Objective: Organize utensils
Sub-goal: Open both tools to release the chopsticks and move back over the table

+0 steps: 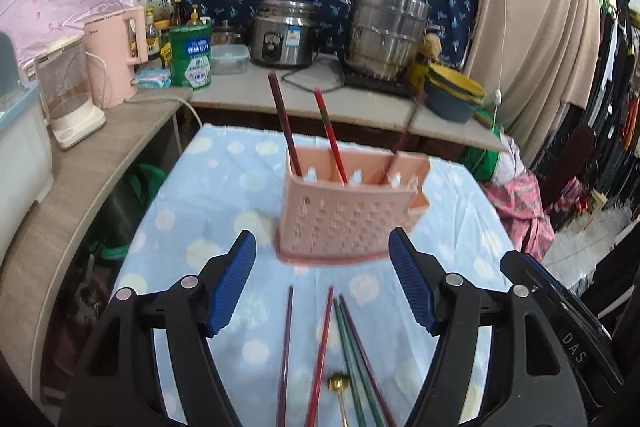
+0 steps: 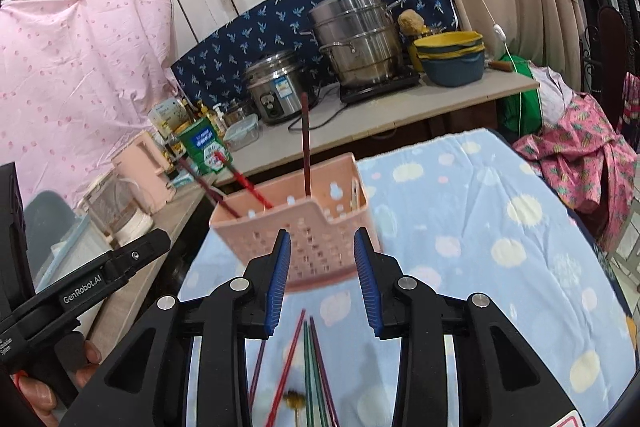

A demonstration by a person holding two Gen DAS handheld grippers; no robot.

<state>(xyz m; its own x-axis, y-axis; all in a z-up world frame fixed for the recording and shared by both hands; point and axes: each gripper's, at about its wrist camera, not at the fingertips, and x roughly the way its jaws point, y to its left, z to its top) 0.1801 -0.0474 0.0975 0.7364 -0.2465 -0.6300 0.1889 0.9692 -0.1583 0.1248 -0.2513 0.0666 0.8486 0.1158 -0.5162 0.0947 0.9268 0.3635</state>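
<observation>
Pink perforated plastic caddy (image 1: pixel 352 211), three compartments, three chopsticks (image 1: pixel 283 121) upright inside, stands on blue spotted cloth (image 1: pixel 224 187). Loose chopsticks (image 1: pixel 320 351) lie in front. Left gripper (image 1: pixel 322 283) and right gripper (image 2: pixel 322 283) both gape, holding nothing.

White letters "DAS" stand on the black body of the right hand-held gripper (image 1: pixel 576 347), seen beside the left one. "GenRobot.AI" is printed on the left hand-held gripper (image 2: pixel 86 289), seen left of the right one. The green can's (image 1: pixel 191 55) label is too small to read.

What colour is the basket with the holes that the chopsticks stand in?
The basket is pale pink; it shows best in the left wrist view.
</observation>
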